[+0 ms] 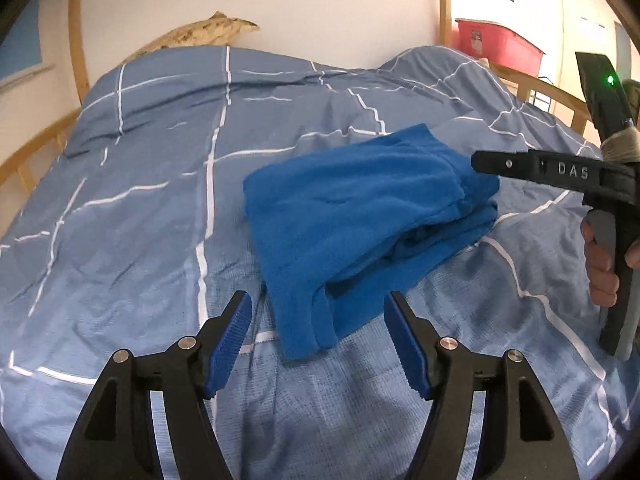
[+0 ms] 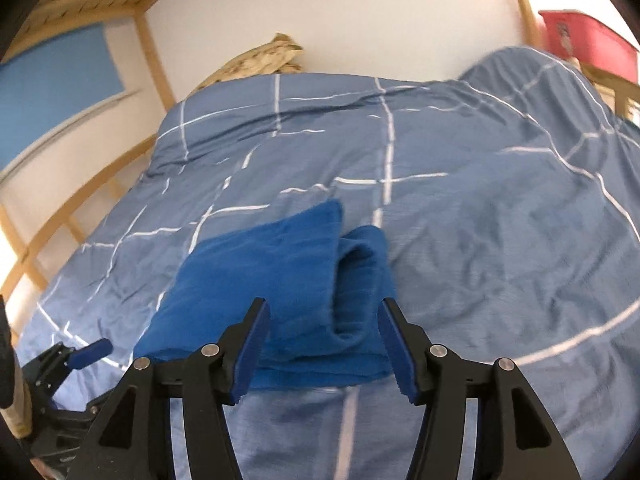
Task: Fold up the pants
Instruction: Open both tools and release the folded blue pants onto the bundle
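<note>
Pants (image 1: 360,216), bright blue fleece, lie folded in a compact stack on the bed (image 1: 140,220), just ahead of both sets of fingers. The left gripper (image 1: 318,344) stands with fingers apart and empty; one loose flap of the stack reaches toward the gap between them without touching either pad. The right gripper (image 2: 324,346) is likewise spread and holds nothing, the near edge of the stack lying beyond its tips. The fold appears nearly finished; a good finish would be to tuck the stray flap under and square the edges without dragging the stack. Layers inside the stack are hidden, the right wrist view is blurred, and waistband and hems cannot be told apart.
</note>
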A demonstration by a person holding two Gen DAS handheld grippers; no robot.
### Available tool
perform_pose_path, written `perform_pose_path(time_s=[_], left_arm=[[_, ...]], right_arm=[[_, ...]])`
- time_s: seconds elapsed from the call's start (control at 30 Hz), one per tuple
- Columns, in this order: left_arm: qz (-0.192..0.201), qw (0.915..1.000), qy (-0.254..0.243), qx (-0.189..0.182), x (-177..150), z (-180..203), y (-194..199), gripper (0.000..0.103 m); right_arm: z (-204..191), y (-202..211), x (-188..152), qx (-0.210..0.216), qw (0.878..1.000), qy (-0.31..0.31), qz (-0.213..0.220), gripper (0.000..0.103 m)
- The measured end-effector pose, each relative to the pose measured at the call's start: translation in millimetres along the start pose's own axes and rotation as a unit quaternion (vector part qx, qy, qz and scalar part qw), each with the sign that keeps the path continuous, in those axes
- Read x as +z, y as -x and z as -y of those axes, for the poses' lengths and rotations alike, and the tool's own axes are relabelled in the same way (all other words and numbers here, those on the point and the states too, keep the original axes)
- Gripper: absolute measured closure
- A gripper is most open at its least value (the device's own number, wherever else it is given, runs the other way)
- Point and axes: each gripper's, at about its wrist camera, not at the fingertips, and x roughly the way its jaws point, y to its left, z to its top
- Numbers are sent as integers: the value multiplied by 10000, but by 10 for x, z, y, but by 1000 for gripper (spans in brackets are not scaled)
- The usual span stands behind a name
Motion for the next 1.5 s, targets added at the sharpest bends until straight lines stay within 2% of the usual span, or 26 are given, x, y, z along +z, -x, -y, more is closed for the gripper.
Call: perform_pose_path(time_s=[0.13,0.37,0.47,0.53,0.57,0.6,0.67,0.8,0.93,1.1,1.27,1.33,1.37,1.4,1.43,1.5], left_arm=[[-59,10000,25,-19,-6,36,-149,36],[-222,9989,355,190,-58,-53,-324,39],[-361,9982,389,264,-75,-68,-397,48],[-419,9981,402,227,-89,-76,-422,58],[-436,9979,415,237,-87,-82,-425,68],[-426,9979,430,249,-84,-90,-417,71],[-355,9981,433,245,-82,-94,-377,74],[-416,9981,348,293,-97,-60,-403,75],[-627,9971,347,243,-134,-52,-497,75],[-687,9964,491,86,-146,-102,-520,74],[-710,9956,605,34,-162,-139,-521,69],[-766,9951,619,40,-160,-145,-514,64],[-787,9949,615,104,-159,-147,-499,56],[-822,9946,597,195,-159,-150,-472,48],[-831,9947,568,230,-158,-152,-430,46],[-771,9956,526,112,-155,-149,-285,45]], right_arm=[[35,-67,53,1,9998,-172,26,46],[97,-223,75,204,9985,-471,-181,48],[97,-303,63,376,9973,-534,-327,64],[88,-313,69,478,9968,-523,-364,80],[75,-303,73,459,9972,-463,-353,88],[45,-269,84,350,9986,-284,-283,92],[-2,-157,102,144,9999,16,-76,93],[-18,30,110,-271,9988,331,227,94],[117,-120,88,-544,9983,202,-26,95],[281,-321,-75,-691,9967,-37,-427,94],[275,-322,-46,-917,9945,9,-501,94],[263,-332,-38,-1033,9934,39,-506,90],[263,-322,-33,-1047,9933,10,-497,87],[265,-310,-26,-1066,9931,-45,-494,76],[277,-279,-20,-1119,9925,-115,-472,64],[272,-197,-12,-1305,9905,-187,-380,47]])
